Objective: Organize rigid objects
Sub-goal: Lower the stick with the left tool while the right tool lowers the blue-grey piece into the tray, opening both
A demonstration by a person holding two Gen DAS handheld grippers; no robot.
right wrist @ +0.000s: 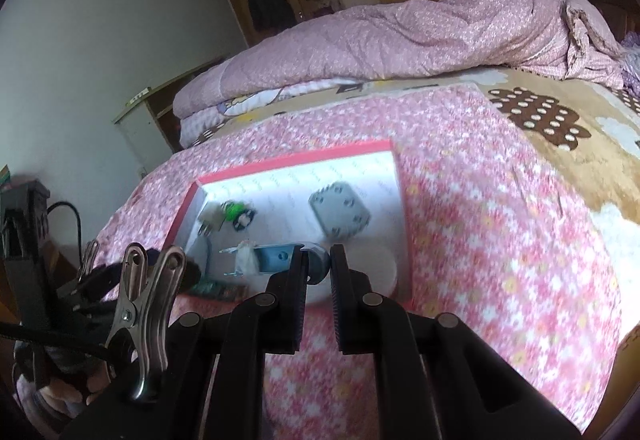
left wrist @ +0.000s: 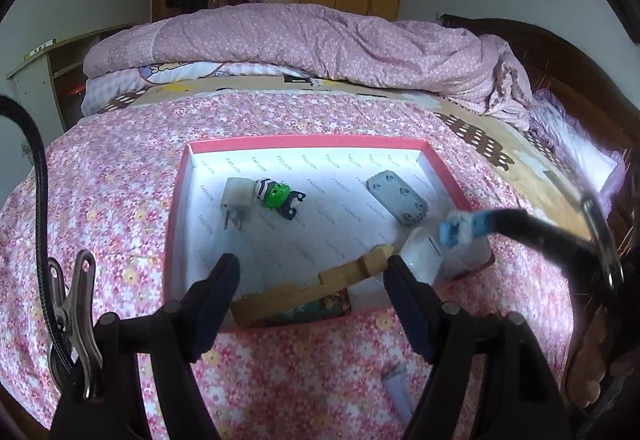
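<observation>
A pink-rimmed box (left wrist: 304, 138) (right wrist: 296, 160) with a white inside sits on the flowered bedspread. It holds a white plug adapter (left wrist: 236, 196), a green and black toy (left wrist: 278, 196), a grey plate (left wrist: 398, 198), a white charger block (left wrist: 422, 254) and a long wooden piece (left wrist: 304, 290). My left gripper (left wrist: 310, 264) hangs open over the box's near edge. The wooden piece shows in its gap, and I see no pad pressing on it. My right gripper (right wrist: 319, 252) is shut on a blue object (right wrist: 276, 258) (left wrist: 460, 228) with a white fuzzy bit, above the box's near right corner.
A green patterned item (left wrist: 312, 310) lies by the box's near wall. A small white piece (left wrist: 396, 388) rests on the bedspread below my left fingers. A rumpled pink quilt (left wrist: 320, 40) is piled at the far side, and a person's hand (left wrist: 592, 360) shows at the right.
</observation>
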